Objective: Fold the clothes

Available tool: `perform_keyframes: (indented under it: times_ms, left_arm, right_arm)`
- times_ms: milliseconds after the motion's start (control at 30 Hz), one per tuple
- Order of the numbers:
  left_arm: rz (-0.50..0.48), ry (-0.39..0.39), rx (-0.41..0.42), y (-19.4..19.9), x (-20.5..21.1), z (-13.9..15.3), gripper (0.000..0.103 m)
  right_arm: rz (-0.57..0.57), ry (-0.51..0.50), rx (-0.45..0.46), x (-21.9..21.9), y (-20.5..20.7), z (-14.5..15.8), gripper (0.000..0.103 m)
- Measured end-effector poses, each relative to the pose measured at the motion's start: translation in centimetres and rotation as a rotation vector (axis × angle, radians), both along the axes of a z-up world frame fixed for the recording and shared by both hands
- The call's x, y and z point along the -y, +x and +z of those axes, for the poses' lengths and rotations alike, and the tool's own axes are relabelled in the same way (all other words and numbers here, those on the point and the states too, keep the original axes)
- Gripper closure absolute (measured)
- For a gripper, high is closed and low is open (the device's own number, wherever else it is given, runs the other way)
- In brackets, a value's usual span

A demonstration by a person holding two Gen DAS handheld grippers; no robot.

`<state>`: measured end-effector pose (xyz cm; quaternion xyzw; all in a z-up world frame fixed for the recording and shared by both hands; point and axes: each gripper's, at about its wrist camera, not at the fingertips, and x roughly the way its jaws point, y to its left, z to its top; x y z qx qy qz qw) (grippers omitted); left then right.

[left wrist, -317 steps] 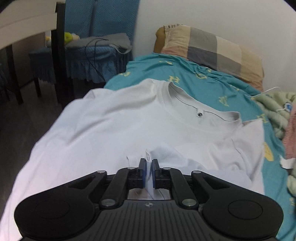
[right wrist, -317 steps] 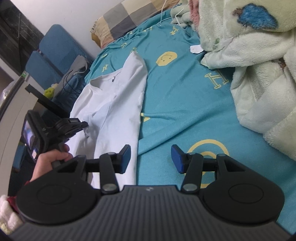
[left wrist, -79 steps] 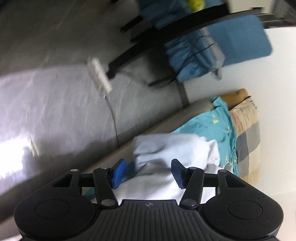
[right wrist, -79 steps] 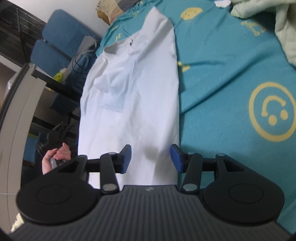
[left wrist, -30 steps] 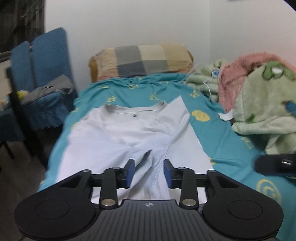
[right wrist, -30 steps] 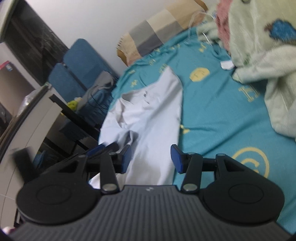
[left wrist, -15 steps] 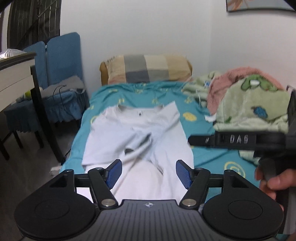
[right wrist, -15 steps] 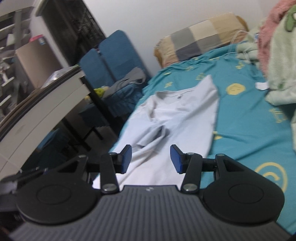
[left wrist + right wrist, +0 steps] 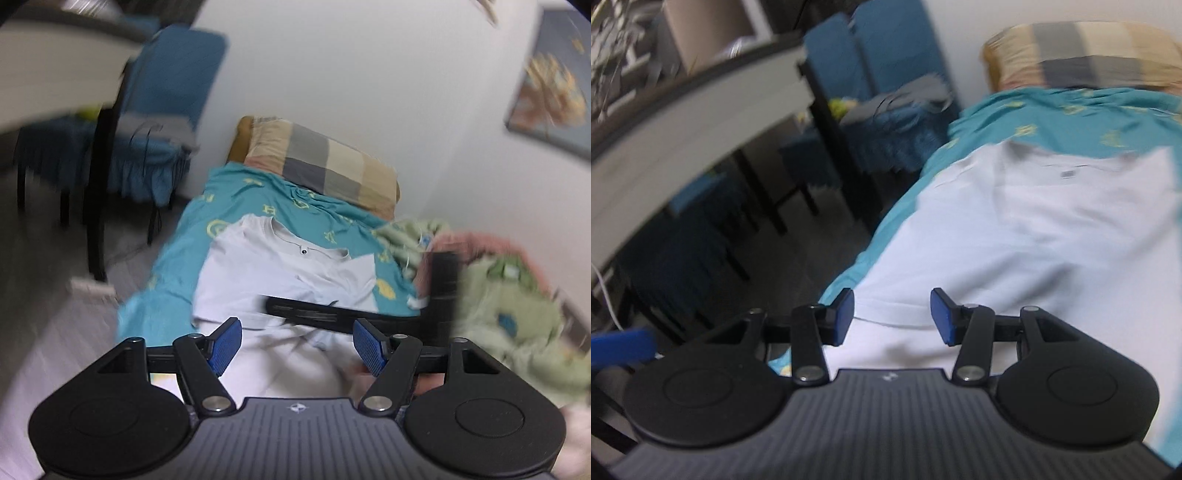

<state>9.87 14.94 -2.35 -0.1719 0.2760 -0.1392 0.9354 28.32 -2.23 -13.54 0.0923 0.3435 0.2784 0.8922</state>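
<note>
A white T-shirt [image 9: 258, 273] lies lengthwise on the teal bed sheet [image 9: 177, 258], collar towards the pillow, with rumpled folds across its middle. My left gripper [image 9: 297, 345] is open above the shirt's lower part, nothing between its blue pads. My right gripper [image 9: 892, 315] is open too, over the shirt [image 9: 1015, 243] near its left edge at the bedside. In the left wrist view the right gripper's black body [image 9: 347, 314] crosses in front, over the shirt. Both views are blurred.
A checked pillow [image 9: 325, 166] sits at the bed's head. Green and pink blankets [image 9: 509, 302] are heaped on the right. Blue chairs [image 9: 886, 70] and a white-topped desk [image 9: 687, 122] on dark legs stand left of the bed, with grey floor [image 9: 55, 317] between them.
Both grippers have swung and moved closer to the bed; the views are now blurred. The right gripper has dropped towards the shirt's left edge. Both stay open.
</note>
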Motion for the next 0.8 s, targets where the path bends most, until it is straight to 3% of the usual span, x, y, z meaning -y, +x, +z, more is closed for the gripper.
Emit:
perform_keyframes:
  times_ms: [133,267,500,533,600,633,733,800]
  left_arm:
    - [0.019,-0.01,0.027,-0.4,-1.0,0.2,0.034]
    - [0.011,-0.084,0.028,-0.2,-1.8,0.2,0.034]
    - [0.011,-0.118,0.026,0.2,-1.4,0.0,0.034]
    - [0.011,-0.12,0.025,0.2,-1.3,-0.1,0.034]
    - [0.009,-0.099,0.021,0.4,-0.7,-0.2,0.034]
    - [0.007,-0.088,0.019,0.5,-0.5,-0.3,0.034]
    - [0.004,-0.068,0.024,0.4,0.1,-0.4,0.034]
    - [-0.003,-0.066,0.028,0.4,0.4,-0.4,0.034]
  right_arm:
    - [0.065,-0.08,-0.015,-3.9,2.3,-2.2,0.054]
    - [0.149,-0.128,0.02,-5.7,2.5,-2.9,0.053]
    - [0.24,-0.31,0.133,-7.8,1.3,-3.1,0.056]
    - [0.219,-0.304,0.138,-7.6,1.5,-2.7,0.058]
    - [0.177,-0.291,0.148,-7.2,1.9,-2.0,0.072]
    - [0.156,-0.285,0.153,-7.0,2.1,-1.6,0.09]
    - [0.093,-0.265,0.167,-6.4,2.6,-0.5,0.095]
    - [0.011,-0.189,0.167,-4.5,3.8,1.0,0.095]
